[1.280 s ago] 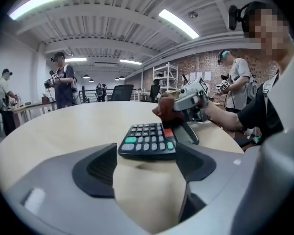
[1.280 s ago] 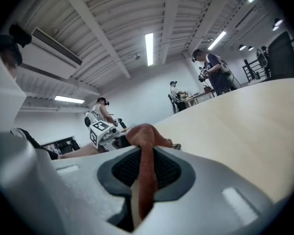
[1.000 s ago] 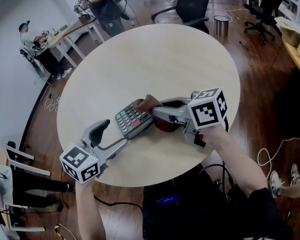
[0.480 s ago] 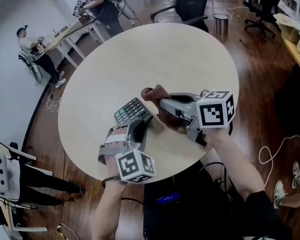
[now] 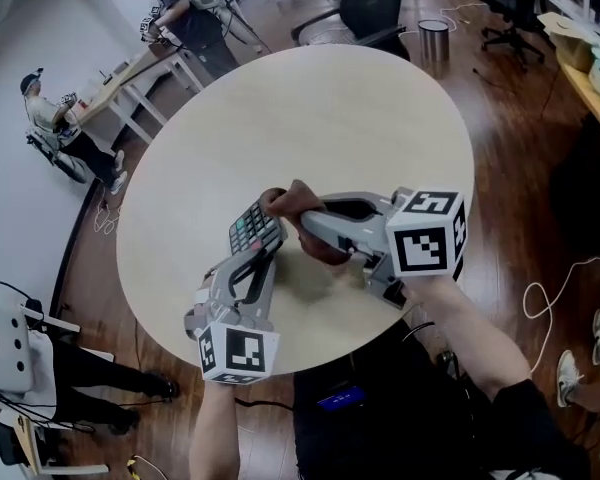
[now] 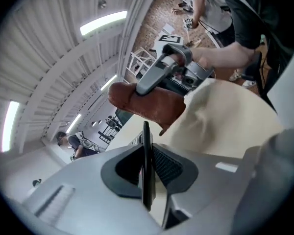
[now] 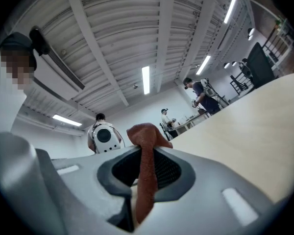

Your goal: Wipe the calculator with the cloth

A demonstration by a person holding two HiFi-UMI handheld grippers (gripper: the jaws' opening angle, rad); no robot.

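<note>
head view shows the left gripper (image 5: 260, 256), whose jaws have just been closing, pinching the near edge of the calculator (image 5: 250, 226) over the table (image 5: 380, 118), while the right gripper (image 5: 300, 218) clamps the brown cloth (image 5: 296, 198) at its far end, so wiping seems about to start and next needs steady strokes across the keys.

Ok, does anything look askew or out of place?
Only the calculator: it's pinched edge-on in the left gripper, whose jaws have just been closing on it, and looks tipped rather than flat on the table. The right gripper holds the cloth beside it.
</note>
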